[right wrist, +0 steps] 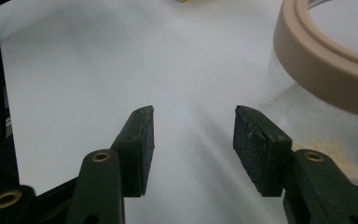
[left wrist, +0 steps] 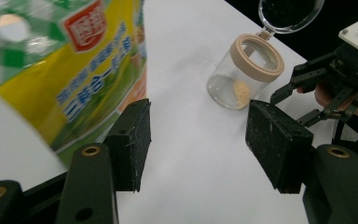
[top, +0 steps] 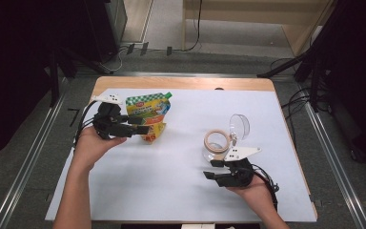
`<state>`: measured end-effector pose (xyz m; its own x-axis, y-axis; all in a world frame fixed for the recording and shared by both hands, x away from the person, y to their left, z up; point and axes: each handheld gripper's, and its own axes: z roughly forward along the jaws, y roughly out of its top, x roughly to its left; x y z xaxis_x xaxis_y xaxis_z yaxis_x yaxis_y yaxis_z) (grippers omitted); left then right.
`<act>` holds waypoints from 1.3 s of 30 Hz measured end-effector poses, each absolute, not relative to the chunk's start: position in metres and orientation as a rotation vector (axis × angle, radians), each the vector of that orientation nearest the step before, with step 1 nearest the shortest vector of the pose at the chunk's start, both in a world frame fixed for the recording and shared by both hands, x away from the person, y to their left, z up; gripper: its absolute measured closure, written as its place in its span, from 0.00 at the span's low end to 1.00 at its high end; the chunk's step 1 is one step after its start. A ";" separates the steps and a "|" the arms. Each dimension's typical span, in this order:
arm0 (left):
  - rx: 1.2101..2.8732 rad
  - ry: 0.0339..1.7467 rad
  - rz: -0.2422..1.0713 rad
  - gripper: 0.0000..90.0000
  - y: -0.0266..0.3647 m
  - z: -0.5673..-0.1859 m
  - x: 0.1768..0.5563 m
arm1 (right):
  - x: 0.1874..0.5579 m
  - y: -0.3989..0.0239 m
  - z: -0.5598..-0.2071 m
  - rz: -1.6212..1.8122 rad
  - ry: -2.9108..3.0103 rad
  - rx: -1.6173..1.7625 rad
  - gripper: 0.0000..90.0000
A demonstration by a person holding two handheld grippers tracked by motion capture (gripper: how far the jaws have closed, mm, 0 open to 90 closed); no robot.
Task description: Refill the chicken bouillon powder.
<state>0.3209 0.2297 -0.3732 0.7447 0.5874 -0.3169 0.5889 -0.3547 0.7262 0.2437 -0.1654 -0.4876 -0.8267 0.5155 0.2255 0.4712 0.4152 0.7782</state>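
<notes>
A green and yellow snack pouch point(top: 148, 116) stands at the left back of the white table; in the left gripper view the pouch point(left wrist: 65, 60) looms just beyond the left jaw. My left gripper point(top: 139, 125) points at it, open, and its jaws point(left wrist: 198, 140) frame only bare table. A clear glass jar point(top: 216, 143) with a beige rim and a little yellow powder stands at the right, its clear lid point(top: 239, 126) flipped open behind it. My right gripper point(top: 211, 169) sits just in front of the jar, open. Between its jaws point(right wrist: 193, 140) is nothing, and the jar point(right wrist: 326, 70) is close on their right.
The white table cover point(top: 181, 181) runs wide between the two hands. A wooden table edge point(top: 186, 83) lies at the back, with cables and stand legs on the floor beyond. The other hand's gripper point(left wrist: 335, 79) shows past the jar point(left wrist: 247, 70) in the left gripper view.
</notes>
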 end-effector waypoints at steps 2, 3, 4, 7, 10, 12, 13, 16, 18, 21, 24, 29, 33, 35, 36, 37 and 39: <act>2.038 0.889 0.005 0.45 0.232 -0.372 0.320 | 0.244 -0.163 -0.488 1.407 2.606 0.893 0.55; 2.042 0.891 0.021 0.45 0.235 -0.370 0.318 | 0.243 -0.162 -0.488 1.409 2.610 0.893 0.55; 2.042 0.894 0.024 0.45 0.237 -0.369 0.317 | 0.244 -0.161 -0.488 1.408 2.613 0.887 0.55; 2.031 0.914 0.033 0.45 0.244 -0.369 0.316 | 0.244 -0.158 -0.488 1.410 2.621 0.871 0.55; 2.027 0.951 0.046 0.45 0.254 -0.371 0.315 | 0.245 -0.156 -0.488 1.410 2.627 0.861 0.55; 2.024 0.975 0.060 0.46 0.260 -0.373 0.315 | 0.245 -0.155 -0.488 1.413 2.631 0.858 0.55; 2.024 0.985 0.071 0.46 0.262 -0.374 0.315 | 0.246 -0.154 -0.488 1.413 2.632 0.853 0.55; 2.015 1.012 0.090 0.46 0.267 -0.381 0.318 | 0.247 -0.151 -0.489 1.409 2.640 0.841 0.55; 2.014 1.026 0.084 0.47 0.267 -0.388 0.322 | 0.247 -0.149 -0.489 1.411 2.648 0.839 0.55; 2.024 1.021 0.080 0.47 0.264 -0.394 0.327 | 0.246 -0.147 -0.490 1.413 2.656 0.815 0.55; 2.034 1.018 0.068 0.48 0.259 -0.399 0.333 | 0.245 -0.147 -0.490 1.413 2.656 0.815 0.55; 2.026 1.010 0.072 0.51 0.252 -0.403 0.341 | 0.241 -0.150 -0.490 1.409 2.647 0.831 0.55; 2.009 1.000 0.083 0.53 0.246 -0.404 0.346 | 0.241 -0.154 -0.491 1.408 2.634 0.845 0.55; 2.000 0.999 0.071 0.55 0.242 -0.406 0.349 | 0.240 -0.155 -0.491 1.405 2.634 0.852 0.55; 2.000 1.006 0.064 0.57 0.241 -0.407 0.351 | 0.239 -0.155 -0.492 1.405 2.632 0.854 0.55; 2.001 1.014 0.063 0.57 0.239 -0.408 0.353 | 0.239 -0.155 -0.492 1.405 2.631 0.853 0.55; 2.000 1.015 0.057 0.60 0.238 -0.408 0.354 | 0.238 -0.155 -0.492 1.403 2.631 0.854 0.55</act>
